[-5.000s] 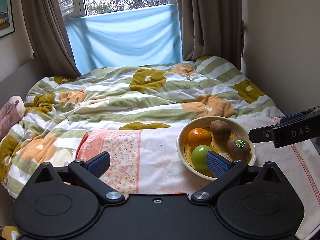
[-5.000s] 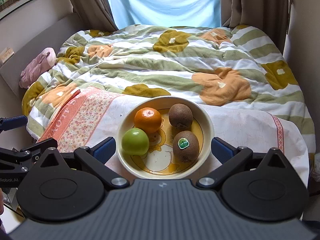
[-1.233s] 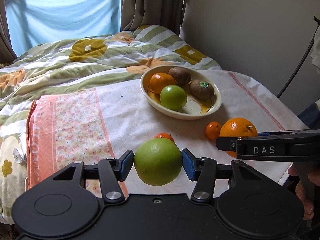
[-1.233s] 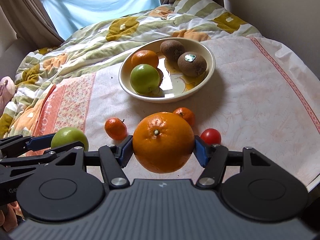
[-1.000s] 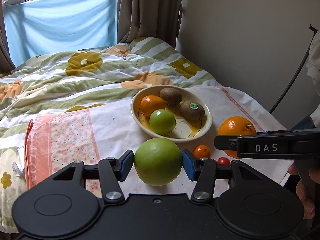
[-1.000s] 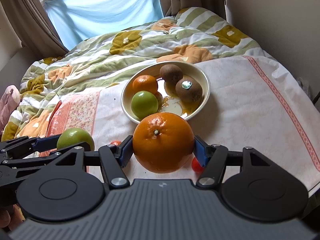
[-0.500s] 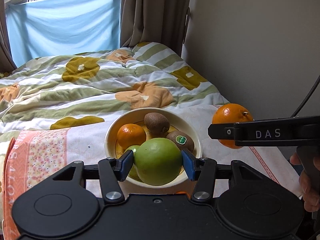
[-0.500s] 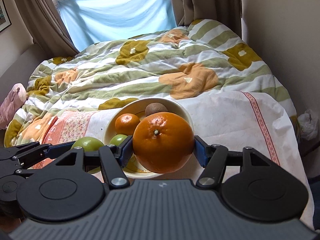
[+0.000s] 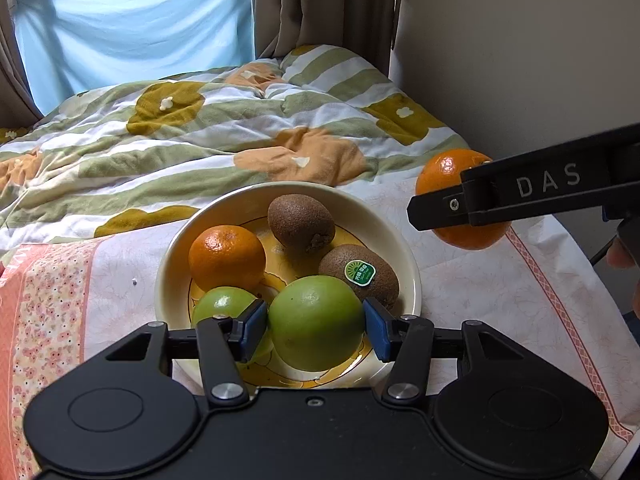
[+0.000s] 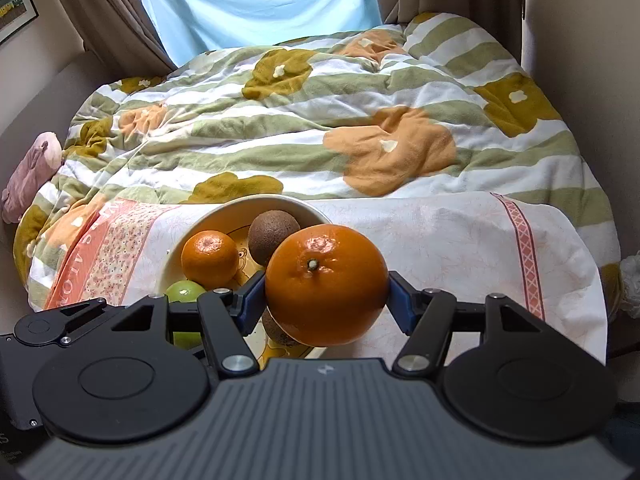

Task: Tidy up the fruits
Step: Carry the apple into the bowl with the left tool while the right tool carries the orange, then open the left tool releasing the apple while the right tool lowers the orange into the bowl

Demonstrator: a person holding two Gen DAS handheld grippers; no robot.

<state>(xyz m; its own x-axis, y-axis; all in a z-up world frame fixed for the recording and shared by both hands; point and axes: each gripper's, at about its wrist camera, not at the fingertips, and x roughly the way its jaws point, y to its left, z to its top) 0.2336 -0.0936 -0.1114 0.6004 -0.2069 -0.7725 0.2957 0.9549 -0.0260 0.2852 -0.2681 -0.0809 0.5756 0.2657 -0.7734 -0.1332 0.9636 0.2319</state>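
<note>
Bed with the striped flower quilt (image 9: 248, 120) fills the upper half of both views; blue cloth (image 9: 132, 36) over the window at top, brown curtain (image 9: 320, 4) just right of it in the left view.

Tablecloth (image 9: 480, 292) – pale, with a pink floral band at the left edge – covers the lower half of each frame.

Cream bowl (image 9: 396, 236) sits centre frame in the left view, lower left of centre in the right view. In it: a small orange (image 9: 226, 252) on the left, one kiwi (image 9: 300, 222) at the back, a stickered kiwi (image 9: 360, 274) on the right, a small green fruit (image 9: 222, 306) at the front left.

My left gripper (image 9: 315, 326) is clamped on a big green apple (image 9: 314, 320) – blue pads pressing both sides, lower centre of the frame, over the near part of the bowl. Can't tell if the apple touches the bowl floor.

My right gripper (image 10: 326, 298) is clamped on the large orange (image 10: 326, 284), stem facing the camera, centre of its frame. It overlaps the bowl's right rim in that view; in the left view it hangs at the right edge, beside the bowl and clear of it, partly behind the bar marked DAS.

Part of my hand (image 9: 622, 252) shows at the far right edge of the left view.
</note>
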